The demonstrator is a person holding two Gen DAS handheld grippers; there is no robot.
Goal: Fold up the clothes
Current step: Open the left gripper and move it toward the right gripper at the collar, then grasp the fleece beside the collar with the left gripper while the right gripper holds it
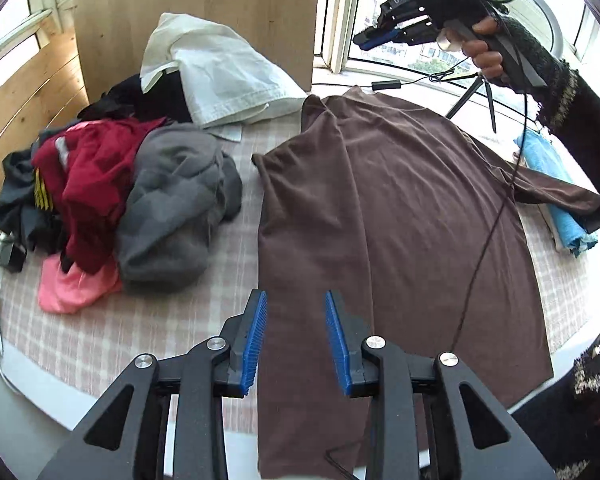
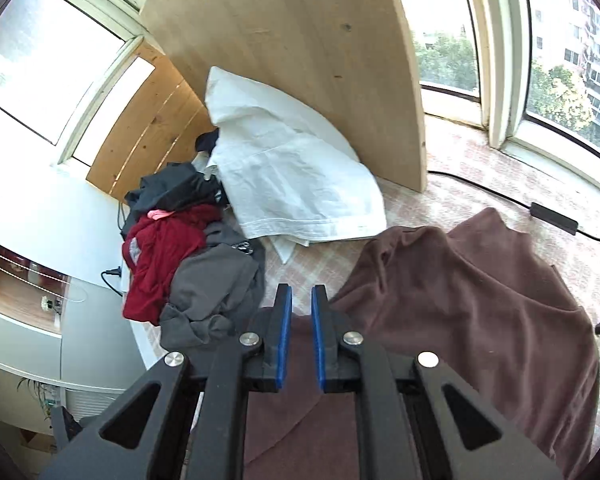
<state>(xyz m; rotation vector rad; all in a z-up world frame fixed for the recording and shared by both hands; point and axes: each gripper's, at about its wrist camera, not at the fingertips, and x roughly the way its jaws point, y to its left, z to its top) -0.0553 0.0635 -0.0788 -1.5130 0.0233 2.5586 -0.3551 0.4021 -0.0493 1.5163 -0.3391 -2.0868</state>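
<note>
Crimson and grey cloth lies heaped at the left: a red garment [image 1: 88,184] over a grey sweatshirt [image 1: 172,208], a pink piece [image 1: 72,288] poking out nearest, a white folded sheet [image 1: 228,76] behind against the wooden board [image 1: 196,12]. To the right the brown shirt [image 1: 400,220] is spread on the checked cover [image 1: 140,328], its left side already turned in over the body, its right sleeve [image 1: 556,192] trailing out onto a blue towel [image 1: 560,196].

The left gripper [image 1: 296,340] hovers, jaws spread and empty, above the near hem. The right gripper [image 1: 374,38] hangs high at the far right, jaws nearly together, pinching nothing.

I judge the right sleeve wants matching treatment: pinch one layer only, carry it low, lay it flat, mind the dangling cable [image 1: 488,240].
</note>
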